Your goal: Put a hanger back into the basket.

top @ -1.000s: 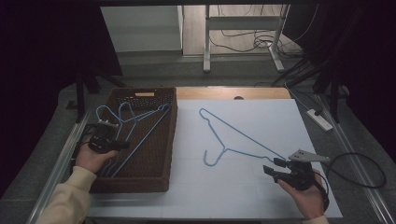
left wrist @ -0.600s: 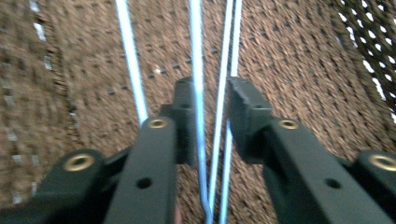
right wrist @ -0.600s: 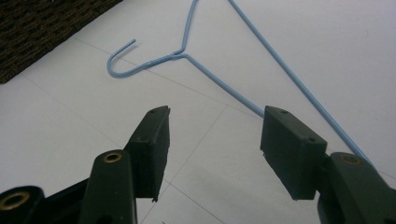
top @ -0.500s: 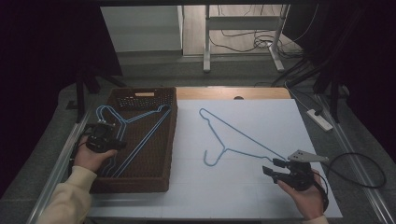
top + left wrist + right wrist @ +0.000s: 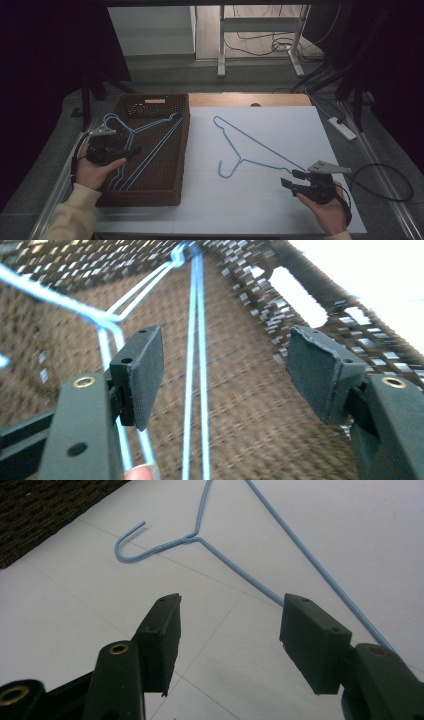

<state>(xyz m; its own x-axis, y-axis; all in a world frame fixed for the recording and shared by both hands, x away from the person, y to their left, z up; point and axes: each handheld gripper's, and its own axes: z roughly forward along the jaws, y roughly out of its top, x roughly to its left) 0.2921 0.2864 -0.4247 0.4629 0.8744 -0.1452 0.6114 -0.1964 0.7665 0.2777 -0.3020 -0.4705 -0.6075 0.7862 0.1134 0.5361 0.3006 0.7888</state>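
My left gripper [image 5: 131, 150] sits over the basket [image 5: 172, 197], jaws spread wide, nothing pinched. They have just been opening; no wire sits between the pads now in a grip. In the left gripper view the pads [image 5: 142, 372] stand well apart and the hangers [image 5: 195, 355] lie below on the woven floor: two long blue wires run straight ahead through the gap, the twisted necks just left of my left pad. Wires are loose on the weave, not touching either pad as far as I can tell. A fingertip shows at the bottom edge.

In the high view the hangers in the basket [image 5: 145, 137] are stacked, hooks toward the far left corner, long bars slanting toward me. Left hand [image 5: 92, 170] holds the tool low over the near left part of the basket.

My right gripper [image 5: 290, 182] hovers over the white table [image 5: 250, 210], jaws open too, empty. A lone hanger [image 5: 250, 147] lies flat on the table ahead of it. In the right gripper view its hook [image 5: 131, 542] is ahead and left of my left pad, the neck ahead of the gap, and one arm of the wire runs down behind my right pad [image 5: 312, 640]. The other long wire passes right of that pad. Touching or not there, I can't tell. Right hand [image 5: 327, 212] is near the table's front edge. Basket corner shows far left in that view.
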